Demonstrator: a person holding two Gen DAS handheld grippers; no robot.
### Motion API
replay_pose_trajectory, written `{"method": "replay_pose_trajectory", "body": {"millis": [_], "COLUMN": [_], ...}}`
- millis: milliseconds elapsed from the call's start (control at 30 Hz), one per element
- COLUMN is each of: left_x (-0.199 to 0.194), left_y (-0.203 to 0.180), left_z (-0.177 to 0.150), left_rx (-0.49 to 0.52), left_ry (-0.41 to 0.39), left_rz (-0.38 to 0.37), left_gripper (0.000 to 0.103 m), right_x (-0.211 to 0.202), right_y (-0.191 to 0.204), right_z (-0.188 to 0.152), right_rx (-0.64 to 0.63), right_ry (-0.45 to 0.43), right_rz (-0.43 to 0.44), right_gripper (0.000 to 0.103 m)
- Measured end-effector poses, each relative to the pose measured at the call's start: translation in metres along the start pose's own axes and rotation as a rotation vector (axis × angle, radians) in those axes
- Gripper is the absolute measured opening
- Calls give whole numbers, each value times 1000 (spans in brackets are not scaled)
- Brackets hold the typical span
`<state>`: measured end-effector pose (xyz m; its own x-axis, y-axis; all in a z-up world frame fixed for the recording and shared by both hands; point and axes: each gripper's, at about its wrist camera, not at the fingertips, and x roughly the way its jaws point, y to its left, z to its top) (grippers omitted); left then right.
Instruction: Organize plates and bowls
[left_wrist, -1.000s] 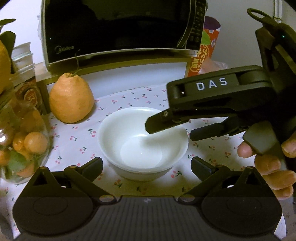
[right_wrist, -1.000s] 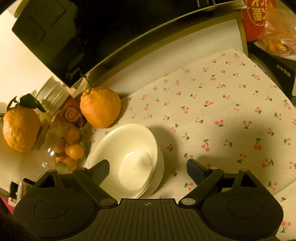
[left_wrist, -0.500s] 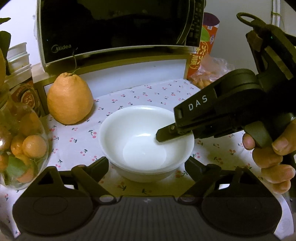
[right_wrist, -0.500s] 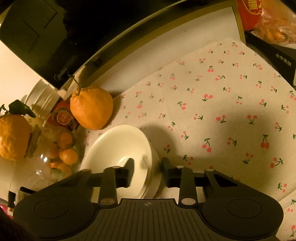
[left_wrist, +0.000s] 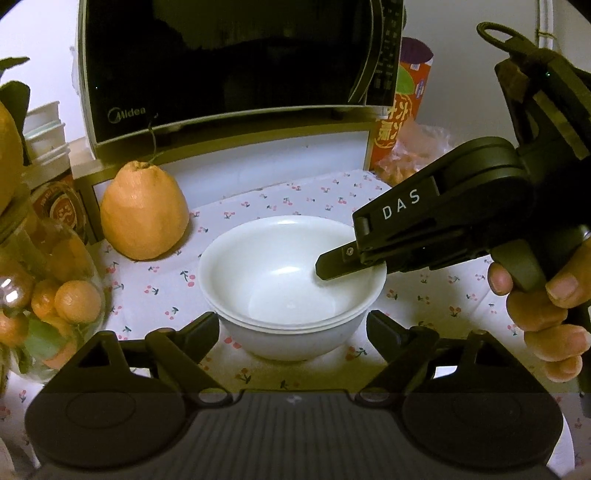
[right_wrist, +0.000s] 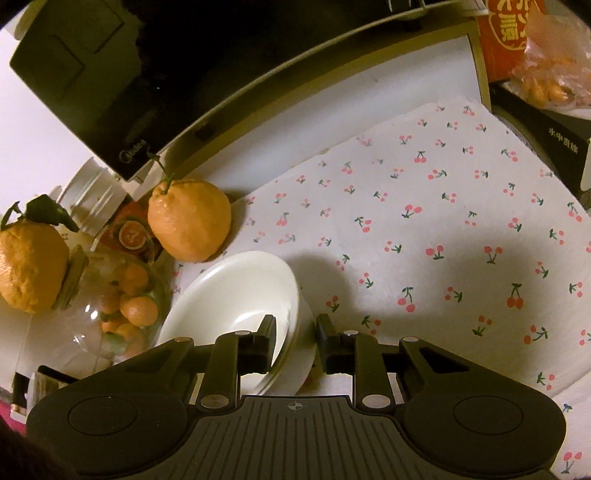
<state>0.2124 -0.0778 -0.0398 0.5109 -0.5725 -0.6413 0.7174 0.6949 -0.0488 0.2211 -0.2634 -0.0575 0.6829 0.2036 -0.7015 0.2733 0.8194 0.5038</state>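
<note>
- The left gripper (left_wrist: 293, 330) is hovering with fingers spread wide on either side of the stacked white bowls (left_wrist: 291, 284); it is not touching them.
- The right gripper (right_wrist: 295, 334) is pinching the top bowl's (right_wrist: 236, 291) right rim, one finger inside, one outside.
- The bowls are sitting on a cherry-print cloth (right_wrist: 443, 236); a large orange citrus (left_wrist: 144, 214) is resting just behind, left.
- A microwave (left_wrist: 236, 70) is standing farthest back.

The left wrist view looks level and close at the bowls (left_wrist: 291, 280); the right looks steeply down on them (right_wrist: 236, 295).
</note>
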Motion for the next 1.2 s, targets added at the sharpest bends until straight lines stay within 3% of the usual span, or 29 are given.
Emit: {"method": "replay_pose_trajectory", "body": {"millis": [367, 1200], "left_x": [-22, -71], "left_y": [-4, -32], "left_z": [3, -5], "left_rx": [-12, 8], "left_ry": [-31, -30], "left_rz": [-13, -25], "left_gripper": [84, 82], "right_x": [-31, -98], "right_y": [13, 28], "right_z": [-1, -22], "right_rx": [-44, -108], "right_ry": [-37, -29], "right_rz": [23, 39], "right_gripper": [23, 23]}}
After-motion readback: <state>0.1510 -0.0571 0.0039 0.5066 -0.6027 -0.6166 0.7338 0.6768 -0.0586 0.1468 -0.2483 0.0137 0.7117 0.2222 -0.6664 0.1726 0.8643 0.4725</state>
